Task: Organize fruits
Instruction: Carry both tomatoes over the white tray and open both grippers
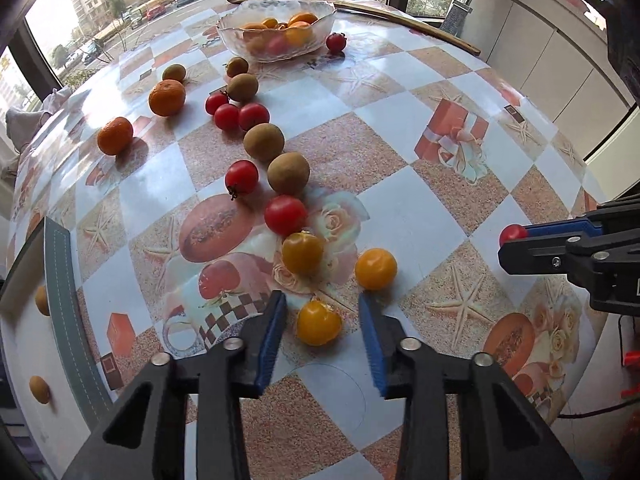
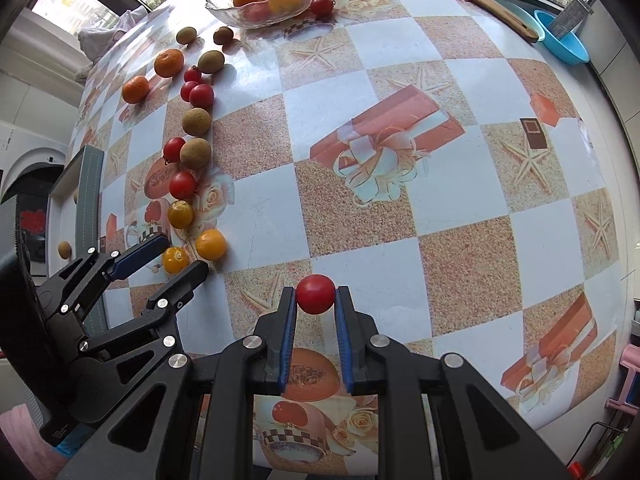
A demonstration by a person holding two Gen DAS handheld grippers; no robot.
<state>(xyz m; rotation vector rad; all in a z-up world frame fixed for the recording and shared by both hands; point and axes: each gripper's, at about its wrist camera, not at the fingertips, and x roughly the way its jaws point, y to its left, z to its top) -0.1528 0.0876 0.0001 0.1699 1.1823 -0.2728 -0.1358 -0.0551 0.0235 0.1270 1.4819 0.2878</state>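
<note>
R gripper (image 2: 316, 300) pinching small round red cherry tomato (image 2: 315, 294) at tips, above checkered tablecloth table (image 2: 400, 208) | L gripper (image 1: 322, 312) fingers spread astride round yellow tomato (image 1: 319, 322), stem end up | clear glass fruit bowl (image 1: 276, 30) far edge | blue plastic basin (image 2: 562, 38) in R view only | no legible text

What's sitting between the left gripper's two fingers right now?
A yellow tomato lies on the table between the open left gripper's fingers, not yet gripped. The left wrist view shows it best.
</note>
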